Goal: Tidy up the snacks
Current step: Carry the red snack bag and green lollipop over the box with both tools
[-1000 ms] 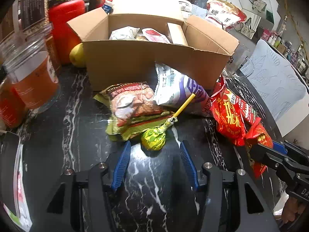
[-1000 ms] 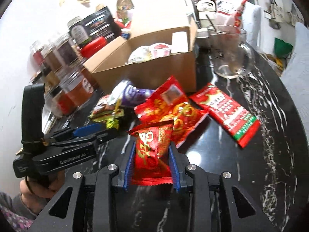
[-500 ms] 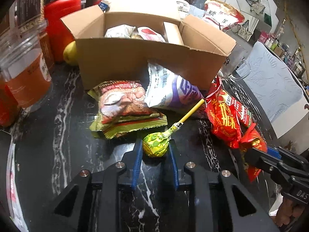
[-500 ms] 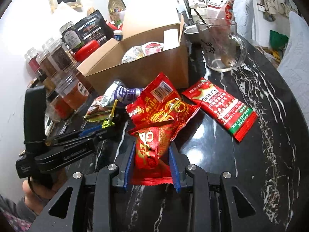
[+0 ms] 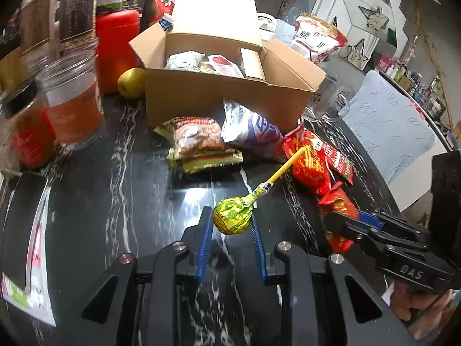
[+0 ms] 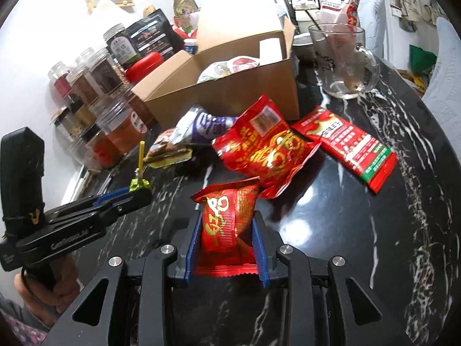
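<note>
**Two snacks gripped, box waiting**

On the dark marble table, the left gripper was clamped on a lollipop; the right gripper pinched a red packet. Both snacks seemed mid-pickup. Next, each probably needed carrying over the open box, which already held a few packets.

- Open brown cardboard box: contents mostly hidden behind its front wall; only packet tops show.
- Clear plastic jars with orange-red contents, tabletop's left edge: motion-blurred, labels unreadable.
- Flat black-and-white packet: cut off by the picture's left edge.
- Yellow-green wrapped lollipop: head largely hidden behind gripper fingers in the right wrist view.
- Small shelf items, far right: too small to identify.
</note>
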